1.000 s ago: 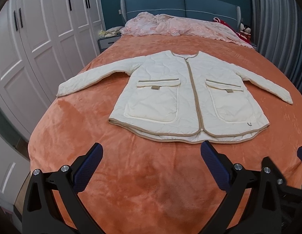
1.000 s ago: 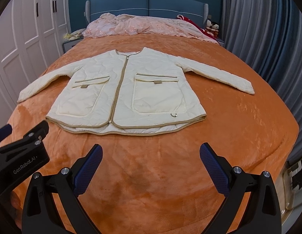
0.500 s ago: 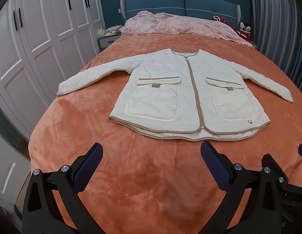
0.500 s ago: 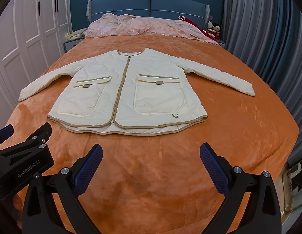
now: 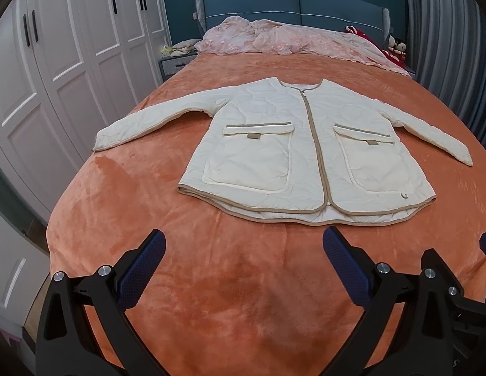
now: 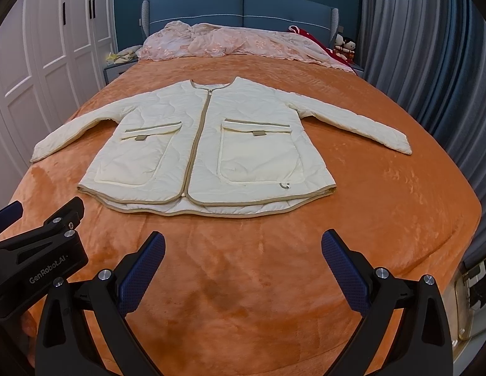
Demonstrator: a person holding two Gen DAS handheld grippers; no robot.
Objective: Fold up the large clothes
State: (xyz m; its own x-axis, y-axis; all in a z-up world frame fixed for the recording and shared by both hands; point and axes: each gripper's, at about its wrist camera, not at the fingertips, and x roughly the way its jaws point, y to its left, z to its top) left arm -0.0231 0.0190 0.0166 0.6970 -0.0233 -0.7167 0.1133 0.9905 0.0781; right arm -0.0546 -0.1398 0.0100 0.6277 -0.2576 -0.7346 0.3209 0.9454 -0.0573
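A cream quilted jacket (image 5: 305,153) with tan trim lies flat, front up and zipped, on the orange bedspread (image 5: 211,282), both sleeves spread out; it also shows in the right wrist view (image 6: 205,153). My left gripper (image 5: 243,266) is open and empty, hovering over the bedspread short of the jacket's hem. My right gripper (image 6: 243,266) is open and empty, likewise short of the hem. The left gripper's body (image 6: 36,250) shows at the left edge of the right wrist view.
A pink lace cover (image 5: 290,37) lies bunched at the blue headboard (image 5: 293,3). White wardrobe doors (image 5: 54,62) stand left of the bed. Grey curtains (image 6: 431,47) hang on the right. A nightstand (image 5: 175,62) stands at the far left corner.
Both grippers have tilted or drawn back slightly, so the jacket sits a little higher in both views. Both stay open. The jacket has not moved.
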